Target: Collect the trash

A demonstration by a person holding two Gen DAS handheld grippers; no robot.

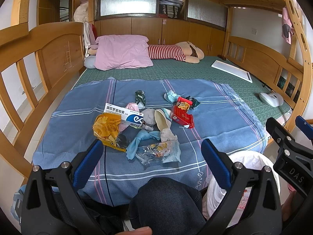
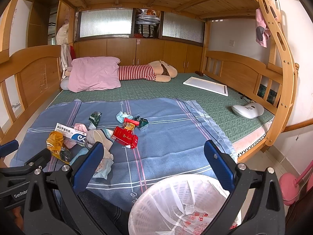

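Wooden bunk bed (image 2: 37,72) with cupboards behind; green mattress (image 2: 213,105) partly covered by a blue striped sheet (image 2: 172,137). Pink pillow (image 2: 93,74) and striped plush toy (image 2: 148,73) lie at the far end. White-lined bin (image 2: 182,201) stands beside the bed's near edge. Trash lies clustered on the sheet: yellow wrapper (image 1: 106,130), red carton (image 1: 182,115), and ointment box (image 1: 124,114), long axis running left to right. Left gripper (image 1: 151,152) and right gripper (image 2: 154,156) hang over the near edge, jaws wide apart, holding nothing.
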